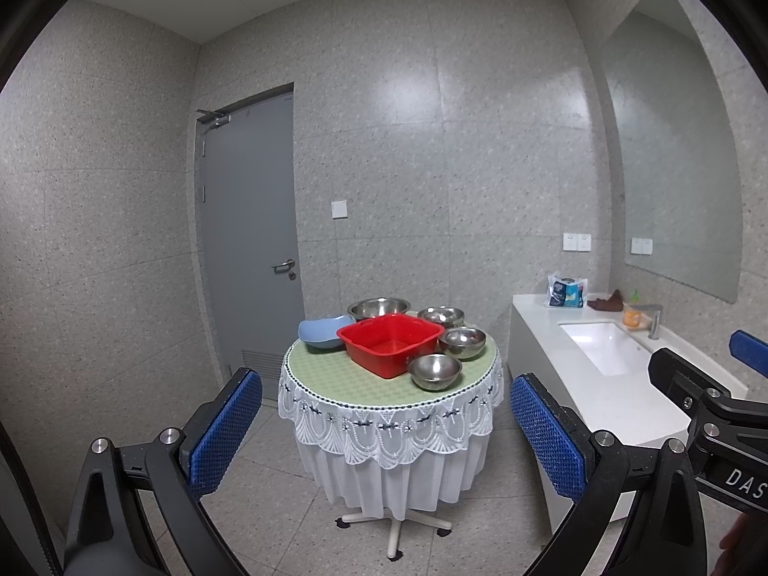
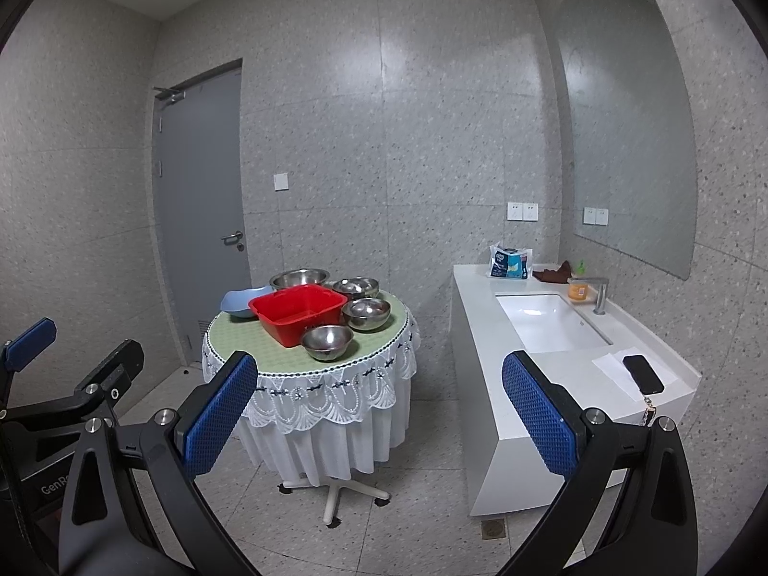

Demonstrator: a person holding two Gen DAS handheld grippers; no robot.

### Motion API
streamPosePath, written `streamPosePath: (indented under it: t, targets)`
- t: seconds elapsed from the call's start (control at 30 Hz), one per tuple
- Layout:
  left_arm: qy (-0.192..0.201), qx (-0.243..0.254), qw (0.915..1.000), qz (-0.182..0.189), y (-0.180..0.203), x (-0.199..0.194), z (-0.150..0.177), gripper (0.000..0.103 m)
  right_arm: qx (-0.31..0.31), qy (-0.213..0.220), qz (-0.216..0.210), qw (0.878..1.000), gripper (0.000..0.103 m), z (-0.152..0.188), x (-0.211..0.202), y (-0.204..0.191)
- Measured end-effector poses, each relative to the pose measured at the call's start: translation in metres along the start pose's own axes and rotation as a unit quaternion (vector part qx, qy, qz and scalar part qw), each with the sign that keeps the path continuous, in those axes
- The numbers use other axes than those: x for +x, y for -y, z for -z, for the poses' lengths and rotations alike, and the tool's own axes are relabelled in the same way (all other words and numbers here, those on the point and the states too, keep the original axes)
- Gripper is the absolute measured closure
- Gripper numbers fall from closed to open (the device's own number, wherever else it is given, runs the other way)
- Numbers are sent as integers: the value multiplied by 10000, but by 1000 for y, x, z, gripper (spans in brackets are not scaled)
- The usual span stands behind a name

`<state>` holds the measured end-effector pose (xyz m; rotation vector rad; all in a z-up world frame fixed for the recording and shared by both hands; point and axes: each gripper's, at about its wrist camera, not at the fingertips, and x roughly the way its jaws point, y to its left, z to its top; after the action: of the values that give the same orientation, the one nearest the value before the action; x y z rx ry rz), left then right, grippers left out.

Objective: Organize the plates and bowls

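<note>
Left gripper (image 1: 386, 432) and right gripper (image 2: 379, 425): jaws spread wide on both, nothing held, both well short of the round surface (image 1: 336, 374). Beyond the jaws, on its near right edge, the nearest steel bowl (image 1: 435, 371). Just behind it a second steel bowl (image 1: 463, 342); beside both, at centre, the red basin (image 1: 390, 343). Blue dish (image 1: 320, 333) left of the basin. Two more steel bowls (image 1: 440, 317) (image 1: 378, 307) at the far side. Sink counter (image 2: 566, 369) to the right carries a phone (image 2: 643, 373).
</note>
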<state>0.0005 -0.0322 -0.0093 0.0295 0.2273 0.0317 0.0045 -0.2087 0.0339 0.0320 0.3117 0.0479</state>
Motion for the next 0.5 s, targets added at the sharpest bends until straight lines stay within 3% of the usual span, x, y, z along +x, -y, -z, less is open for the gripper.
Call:
streamPosePath:
  t: [0.5]
  targets:
    - [-184,-7,9997,-129,11,12,-6,1,0,-206,-177,9996,0,-11,21,21]
